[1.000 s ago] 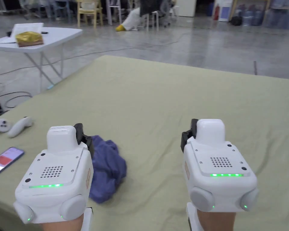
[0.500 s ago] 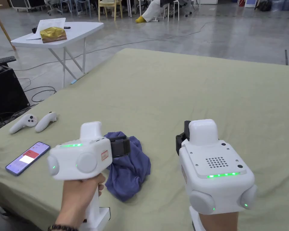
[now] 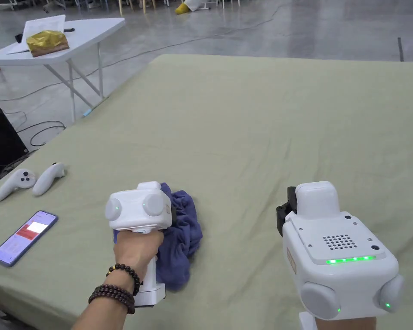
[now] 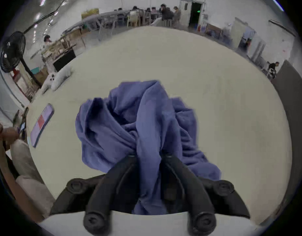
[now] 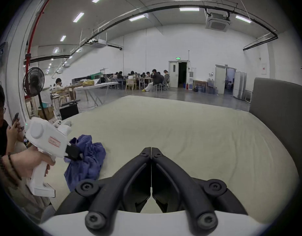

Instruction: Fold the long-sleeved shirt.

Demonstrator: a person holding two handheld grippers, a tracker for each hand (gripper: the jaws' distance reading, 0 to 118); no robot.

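The left gripper (image 4: 149,156) pinches a fold of the crumpled purple shirt (image 4: 129,125); the right gripper (image 5: 151,152), closed and empty, hovers well right of it.

The shirt (image 3: 182,234) lay on the bed (image 3: 266,129) to my left; the phone (image 3: 24,237) and two controllers (image 3: 29,180) lay farther left.

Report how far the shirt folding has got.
Nothing is folded yet: the purple shirt lies crumpled in a heap on the green sheet. In hand: the left gripper has a bunch of its fabric between its jaws. The right gripper is shut, holding nothing, off to the side. Left to do: spread it flat, fold the sleeves and body.
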